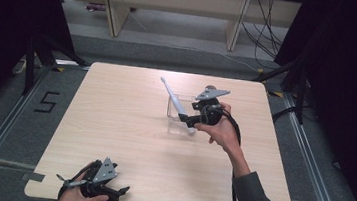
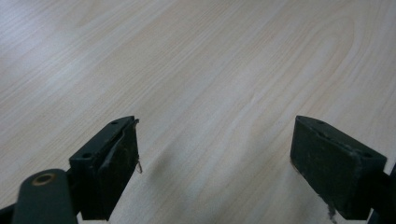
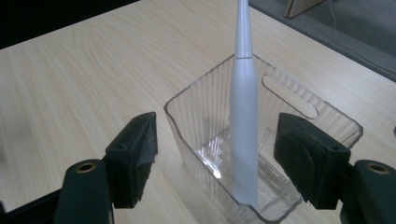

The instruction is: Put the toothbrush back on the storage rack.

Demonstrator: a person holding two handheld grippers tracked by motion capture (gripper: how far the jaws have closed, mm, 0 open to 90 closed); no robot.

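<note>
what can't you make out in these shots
- Toothbrush head: cut off by the top edge of the right claw view; too small for bristles in the high view.
- Toothbrush's lower end: blurred behind the clear bin's ribbed wall in the right claw view.
- Left claw: the hand hides part of it in the high view.

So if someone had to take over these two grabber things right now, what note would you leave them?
Right gripper: jaws open, either side of the white toothbrush, pads not touching it.
Left gripper: open, nothing between its jaws, at the near edge of the table.
Toothbrush: stands in the clear plastic bin mid-table, leaning, head poking out above the rim.
Done: toothbrush appears placed in the bin.
Left: probably just draw the right gripper back without knocking the brush.
</note>
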